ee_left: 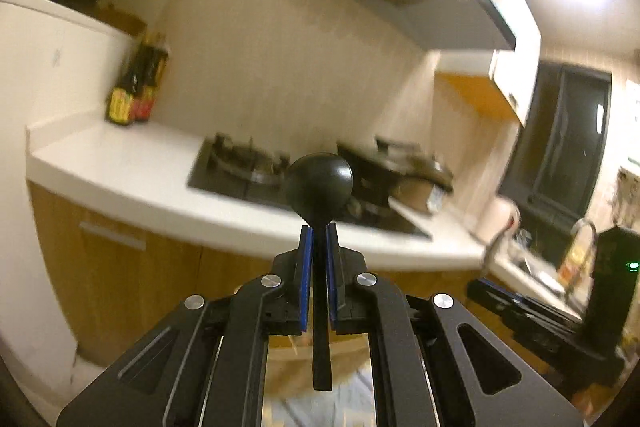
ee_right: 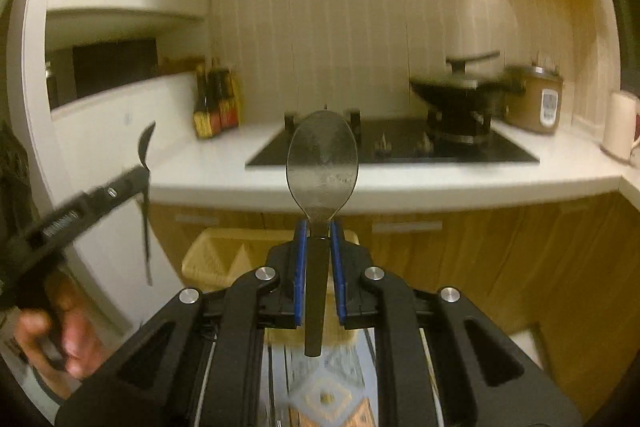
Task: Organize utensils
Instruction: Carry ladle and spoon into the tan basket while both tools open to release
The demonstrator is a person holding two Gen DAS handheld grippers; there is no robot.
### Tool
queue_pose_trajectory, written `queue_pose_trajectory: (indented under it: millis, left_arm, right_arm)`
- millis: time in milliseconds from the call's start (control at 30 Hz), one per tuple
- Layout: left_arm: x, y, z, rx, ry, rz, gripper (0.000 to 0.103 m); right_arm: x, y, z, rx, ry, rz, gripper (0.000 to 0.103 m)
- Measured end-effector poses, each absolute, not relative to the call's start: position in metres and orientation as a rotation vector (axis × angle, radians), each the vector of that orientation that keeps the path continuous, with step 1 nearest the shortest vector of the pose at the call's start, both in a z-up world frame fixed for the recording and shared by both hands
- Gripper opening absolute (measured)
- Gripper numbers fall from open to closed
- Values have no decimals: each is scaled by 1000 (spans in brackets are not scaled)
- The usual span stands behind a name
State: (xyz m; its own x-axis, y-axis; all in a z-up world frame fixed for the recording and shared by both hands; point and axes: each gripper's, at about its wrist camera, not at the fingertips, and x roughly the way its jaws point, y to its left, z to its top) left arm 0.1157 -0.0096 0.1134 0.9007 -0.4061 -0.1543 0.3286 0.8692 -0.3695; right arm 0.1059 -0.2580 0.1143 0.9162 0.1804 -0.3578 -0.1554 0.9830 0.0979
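Plainly no label reads clearly: the sauce bottles (ee_right: 216, 107) at ten o'clock are blurred. Left gripper (ee_left: 319, 231) is clamped on a black spoon (ee_left: 319, 185), bowl upright; right gripper (ee_right: 319, 227) pinches a metal spoon (ee_right: 322, 157) before the stove (ee_right: 400, 147). A wok (ee_right: 452, 93) sits at two o'clock.

Your right gripper (ee_left: 532, 311) runs off the left view's right edge, jaws unreadable. Motion blur smears the bottle labels (ee_left: 128, 105) and sink clutter (ee_left: 536, 259); your hand (ee_right: 56, 331) is partly cropped.
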Motion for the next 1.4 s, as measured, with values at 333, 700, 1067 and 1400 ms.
queue_pose_trajectory:
  millis: [333, 700, 1067, 1400]
  left_arm:
    - [158, -36, 81, -297, 157, -226, 5]
    - [166, -45, 50, -241, 171, -172, 5]
    - [148, -26, 50, -264, 199, -218, 25]
    - [114, 2, 64, -309, 248, -286, 35]
  right_arm:
    - [152, -261, 119, 113, 283, 108, 10]
    - [185, -260, 75, 128, 345, 99, 10]
    - [175, -266, 58, 149, 398, 102, 13]
    - [144, -276, 66, 190, 413, 132, 37]
